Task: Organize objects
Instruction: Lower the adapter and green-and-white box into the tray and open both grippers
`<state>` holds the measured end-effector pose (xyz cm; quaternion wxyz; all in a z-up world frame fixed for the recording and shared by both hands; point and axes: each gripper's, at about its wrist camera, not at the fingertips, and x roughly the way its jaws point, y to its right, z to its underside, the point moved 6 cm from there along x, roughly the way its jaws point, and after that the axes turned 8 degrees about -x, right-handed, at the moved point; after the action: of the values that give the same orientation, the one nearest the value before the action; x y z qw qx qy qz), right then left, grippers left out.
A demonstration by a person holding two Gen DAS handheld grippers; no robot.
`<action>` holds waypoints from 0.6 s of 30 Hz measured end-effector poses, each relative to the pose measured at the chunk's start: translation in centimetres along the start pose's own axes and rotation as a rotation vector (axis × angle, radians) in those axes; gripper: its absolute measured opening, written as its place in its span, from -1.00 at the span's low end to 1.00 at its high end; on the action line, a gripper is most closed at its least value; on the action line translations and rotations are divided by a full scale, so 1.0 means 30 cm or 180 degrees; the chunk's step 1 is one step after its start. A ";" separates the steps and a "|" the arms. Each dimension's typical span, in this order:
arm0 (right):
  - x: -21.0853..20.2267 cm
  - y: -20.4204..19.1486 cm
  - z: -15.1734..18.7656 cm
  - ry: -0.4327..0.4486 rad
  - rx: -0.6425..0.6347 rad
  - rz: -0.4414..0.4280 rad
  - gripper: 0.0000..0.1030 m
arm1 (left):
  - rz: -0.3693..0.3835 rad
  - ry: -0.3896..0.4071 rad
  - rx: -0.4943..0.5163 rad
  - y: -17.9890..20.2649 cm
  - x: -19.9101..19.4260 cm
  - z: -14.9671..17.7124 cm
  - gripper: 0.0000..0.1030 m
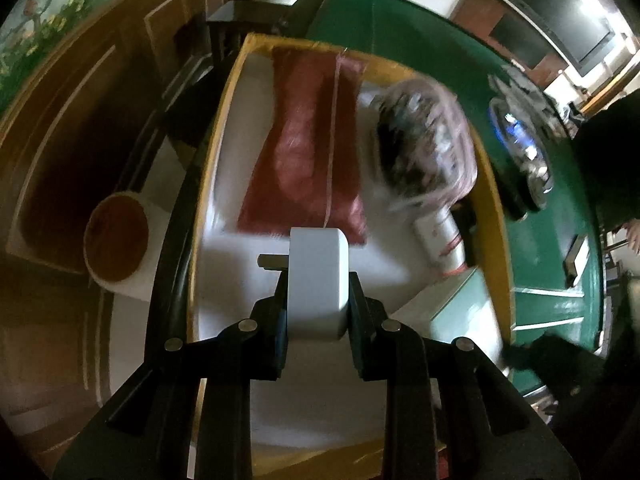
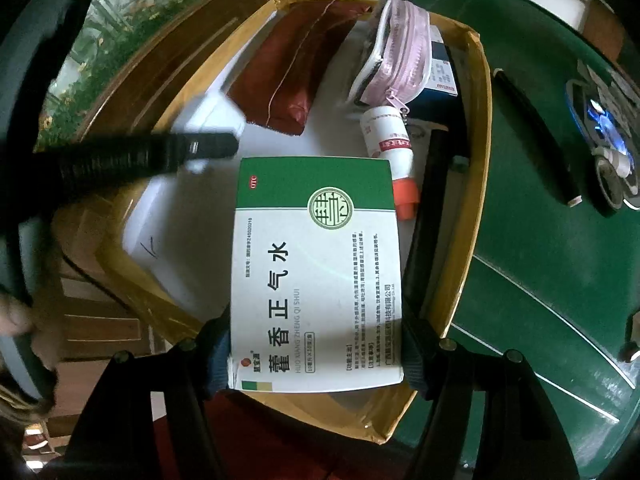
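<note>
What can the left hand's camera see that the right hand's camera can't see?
Only the left view: the left gripper clamped on a white plug-like block.
Only the right view: the right gripper holding a green and white medicine box, and a blue box.
Both: the cardboard box, red pouch, pink zip bag and white bottle.

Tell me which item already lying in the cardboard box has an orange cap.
The small white cylindrical bottle, lying on its side beside the pink zippered pouch. The dark red flat packet has no cap.

Both claws point steeply down — left claw [image 1: 318,312] clamped narrow, right claw [image 2: 316,356] wide.
</note>
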<state>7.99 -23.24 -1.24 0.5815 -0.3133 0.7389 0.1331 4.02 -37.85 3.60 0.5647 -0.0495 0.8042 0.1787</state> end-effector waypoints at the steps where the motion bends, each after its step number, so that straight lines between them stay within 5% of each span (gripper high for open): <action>1: -0.003 -0.002 0.000 0.0002 0.0001 0.0002 0.34 | 0.0020 0.0010 0.0004 0.010 -0.004 -0.012 -0.53; 7: -0.002 -0.003 0.002 0.0015 0.0013 -0.0016 0.34 | 0.0133 -0.0092 0.0107 0.104 0.049 -0.085 -0.53; 18: -0.011 -0.004 0.006 0.0041 -0.0032 -0.0102 0.38 | 0.0151 -0.0315 0.0173 0.161 0.156 -0.062 -0.53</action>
<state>8.26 -23.12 -0.97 0.5772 -0.3289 0.7368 0.1255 -0.67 -33.42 0.95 0.6006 -0.0061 0.7807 0.1724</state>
